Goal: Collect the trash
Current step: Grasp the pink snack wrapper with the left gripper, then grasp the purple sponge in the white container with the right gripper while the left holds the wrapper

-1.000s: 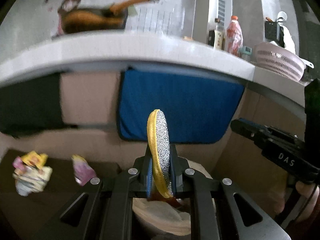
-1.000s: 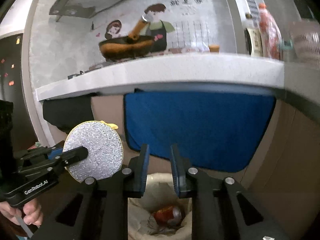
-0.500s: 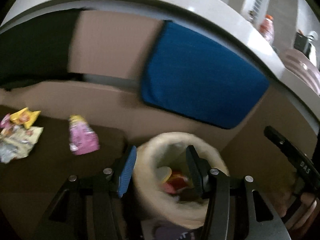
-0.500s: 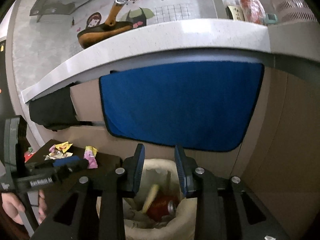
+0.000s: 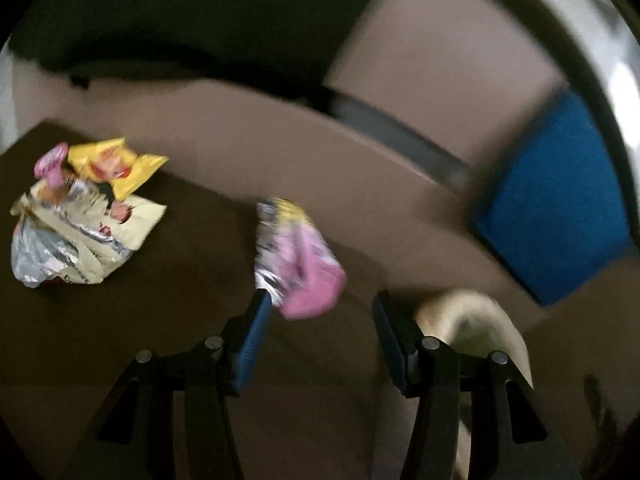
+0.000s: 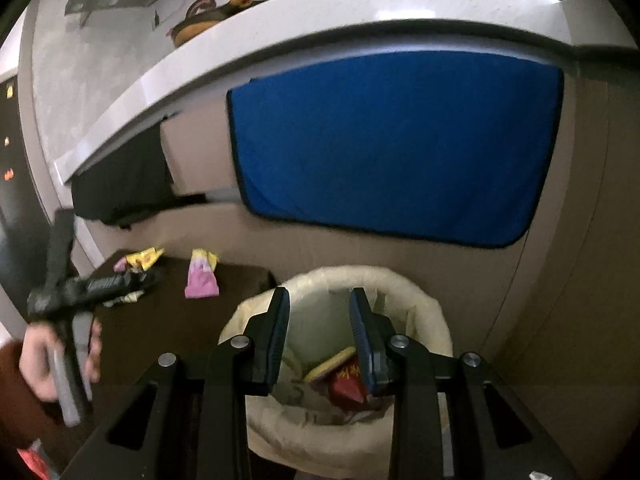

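Nearest, left claw (image 5: 318,314) spread wide with nothing between the pads, jaws just opened further, aimed down at the pink wrapper (image 5: 298,264) lying just beyond the tips on the dark tabletop (image 5: 160,320); likely lined up that way for the next pickup. Right claw (image 6: 318,330) parted and empty too, jaws having just widened, poised above the mouth of the lined trash bin (image 6: 420,300), presumably to guard or steady it. Inside the bin: a round scouring pad (image 6: 330,366) and red packaging (image 6: 348,386), already collected. Bin set just off the tabletop's right edge, handy for short drops. Farther along, near the tabletop's far left corner, a crumpled heap of wrappers (image 5: 80,216), yellow, pink and silver, not yet gathered. Beyond, a blue cloth (image 6: 396,148) hung from under the counter (image 6: 320,12).
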Available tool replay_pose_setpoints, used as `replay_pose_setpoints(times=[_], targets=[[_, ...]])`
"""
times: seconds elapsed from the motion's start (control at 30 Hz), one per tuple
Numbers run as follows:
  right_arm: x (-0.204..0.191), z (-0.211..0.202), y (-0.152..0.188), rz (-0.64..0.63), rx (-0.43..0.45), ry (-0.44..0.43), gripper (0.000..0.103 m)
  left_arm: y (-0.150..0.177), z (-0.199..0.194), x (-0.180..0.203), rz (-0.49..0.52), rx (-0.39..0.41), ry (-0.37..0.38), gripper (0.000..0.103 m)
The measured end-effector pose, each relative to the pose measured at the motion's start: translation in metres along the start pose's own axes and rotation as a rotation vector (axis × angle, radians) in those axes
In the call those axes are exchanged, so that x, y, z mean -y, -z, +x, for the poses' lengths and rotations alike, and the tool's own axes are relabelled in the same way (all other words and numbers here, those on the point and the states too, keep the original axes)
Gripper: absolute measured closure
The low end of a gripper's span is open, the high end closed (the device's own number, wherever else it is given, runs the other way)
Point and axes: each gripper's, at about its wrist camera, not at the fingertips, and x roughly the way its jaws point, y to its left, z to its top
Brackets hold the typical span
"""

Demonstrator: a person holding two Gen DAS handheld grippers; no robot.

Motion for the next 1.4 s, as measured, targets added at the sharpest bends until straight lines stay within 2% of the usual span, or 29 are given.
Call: replay_pose_setpoints(times=[0.1, 0.23, 0.37, 0.43, 0.5, 0.63, 0.73, 0.77, 0.97, 1.1, 1.23, 1.4], targets=[[-0.003, -0.003, 0.012, -0.003, 0.009, 0.010, 0.074, -0.016, 0.031, -0.007, -0.058, -0.015, -0.021, 0.047], [-0.004, -0.010, 0.024, -0.011, 0.032, 0.040, 0.074, -0.027, 0.066, -0.001, -0.019, -0.054, -0.097, 0.047], [0.000, -0.021, 0.037, 0.000, 0.055, 0.069, 0.074, -0.024, 0.079, 0.001, -0.016, -0.067, -0.113, 0.048], [0.002, -0.030, 0.049, 0.003, 0.068, 0.090, 0.074, -0.020, 0.075, 0.002, 0.004, -0.056, -0.118, 0.063], [0.002, -0.037, 0.060, -0.011, 0.075, 0.107, 0.073, -0.013, 0.068, 0.005, 0.066, -0.051, -0.122, 0.070], [0.004, -0.057, 0.087, -0.006, 0.086, 0.092, 0.067, 0.005, 0.035, 0.003, 0.144, -0.026, -0.139, 0.076], [0.005, -0.068, 0.121, 0.007, 0.079, 0.089, 0.062, 0.021, 0.007, -0.008, 0.154, -0.021, -0.128, 0.076], [0.006, -0.068, 0.134, 0.018, 0.062, 0.085, 0.061, 0.028, -0.006, -0.012, 0.152, -0.019, -0.123, 0.076], [0.036, -0.009, 0.253, 0.230, -0.223, 0.038, 0.060, 0.071, -0.074, -0.038, 0.109, -0.066, -0.040, 0.076], [0.062, 0.034, 0.303, 0.393, -0.352, -0.014, 0.064, 0.086, -0.107, -0.048, 0.093, -0.059, -0.025, 0.076], [0.082, 0.063, 0.334, 0.556, -0.411, -0.084, 0.064, 0.086, -0.129, -0.050, 0.093, -0.020, -0.037, 0.076], [0.080, 0.084, 0.347, 0.640, -0.414, -0.111, 0.064, 0.087, -0.130, -0.052, 0.064, -0.028, -0.023, 0.076]])
